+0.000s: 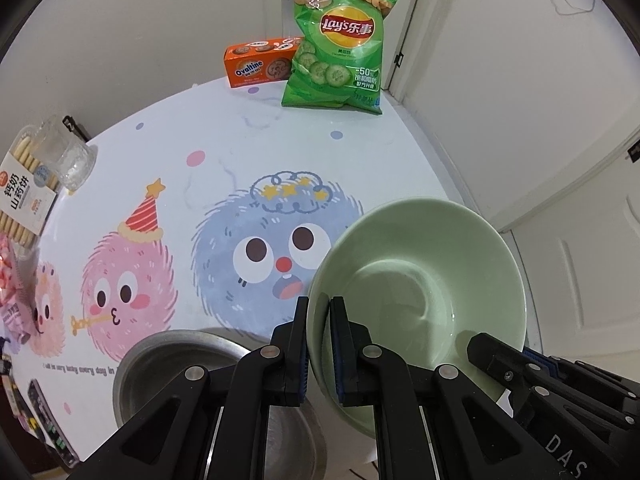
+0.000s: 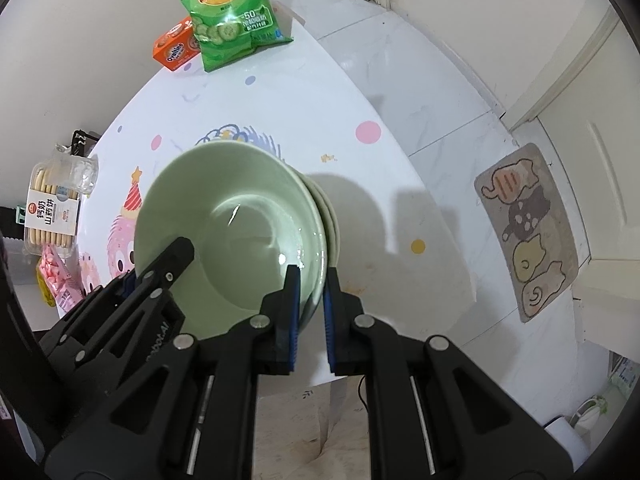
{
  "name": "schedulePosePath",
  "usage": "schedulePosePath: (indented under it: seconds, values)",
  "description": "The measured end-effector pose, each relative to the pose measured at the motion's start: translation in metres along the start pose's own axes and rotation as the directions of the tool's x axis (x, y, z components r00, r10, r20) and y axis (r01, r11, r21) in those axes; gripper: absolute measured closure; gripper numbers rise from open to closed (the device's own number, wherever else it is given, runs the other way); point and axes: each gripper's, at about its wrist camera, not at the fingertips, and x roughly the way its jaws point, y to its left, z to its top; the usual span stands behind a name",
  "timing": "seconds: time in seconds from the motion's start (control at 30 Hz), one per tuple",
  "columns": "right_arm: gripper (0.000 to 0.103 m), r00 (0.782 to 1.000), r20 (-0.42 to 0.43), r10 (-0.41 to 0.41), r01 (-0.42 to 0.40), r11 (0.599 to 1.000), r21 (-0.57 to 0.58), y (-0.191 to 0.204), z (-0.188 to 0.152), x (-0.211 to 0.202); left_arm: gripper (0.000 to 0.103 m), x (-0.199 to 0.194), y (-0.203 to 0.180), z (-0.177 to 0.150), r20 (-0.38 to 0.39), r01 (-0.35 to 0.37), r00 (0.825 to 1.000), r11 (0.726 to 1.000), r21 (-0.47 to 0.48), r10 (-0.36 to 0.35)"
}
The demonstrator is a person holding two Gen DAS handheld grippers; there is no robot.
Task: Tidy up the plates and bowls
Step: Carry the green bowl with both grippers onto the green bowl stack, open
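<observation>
A pale green bowl (image 1: 420, 280) is held tilted above the table. My left gripper (image 1: 319, 312) is shut on its left rim. My right gripper (image 2: 310, 280) is shut on its right rim, one finger inside, one outside; it enters the left wrist view at lower right (image 1: 504, 364). In the right wrist view the green bowl (image 2: 236, 236) is the top of a stack of green bowls (image 2: 330, 220), whose rims show at its right. A metal bowl (image 1: 160, 372) sits on the table below my left gripper.
The table (image 1: 240, 140) has a cartoon-print cloth. At the back stand a green chip bag (image 1: 340, 48) and an orange Ovaltine box (image 1: 260, 62). At the left are a clear glass (image 1: 64, 156) and a biscuit pack (image 1: 24, 192). A floor mat (image 2: 528, 228) lies right.
</observation>
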Motion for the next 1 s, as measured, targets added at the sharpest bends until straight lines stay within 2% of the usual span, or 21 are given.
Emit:
schedulePosePath:
  seconds: [0.33,0.77,0.83,0.87,0.9,0.93,1.0]
  values:
    - [0.088,1.000,-0.010,0.010,-0.010,1.000,0.009,-0.001,0.002,0.004,0.092,0.006,0.001,0.001,-0.001,-0.019,1.000,1.000,0.008,0.019]
    - [0.087,1.000,-0.018,0.012,-0.012,1.000,0.012,0.000,0.001,0.004,0.089,0.008,0.000,-0.001,-0.005,-0.010,1.000,1.000,0.011,0.010]
    - [0.087,1.000,-0.016,0.013,-0.013,1.000,0.012,0.000,0.000,0.003,0.076,0.005,0.001,-0.002,-0.002,0.003,1.000,1.000,0.008,-0.003]
    - [0.087,1.000,-0.011,0.011,-0.010,1.000,0.009,0.000,0.000,0.001,0.072,0.003,0.003,-0.003,0.002,0.008,1.000,1.000,0.005,-0.008]
    - [0.086,1.000,-0.005,0.007,-0.007,1.000,0.007,0.000,0.000,-0.001,0.064,0.001,0.005,-0.003,0.007,0.012,1.000,1.000,0.003,-0.012]
    - [0.083,1.000,0.004,-0.001,0.001,1.000,0.002,0.000,0.000,-0.004,0.046,-0.003,0.007,-0.004,0.014,0.018,1.000,1.000,0.002,-0.018]
    - [0.070,1.000,0.017,-0.005,0.005,1.000,-0.007,0.001,0.000,-0.009,0.027,-0.009,0.012,-0.005,0.025,0.029,0.999,1.000,-0.004,-0.029]
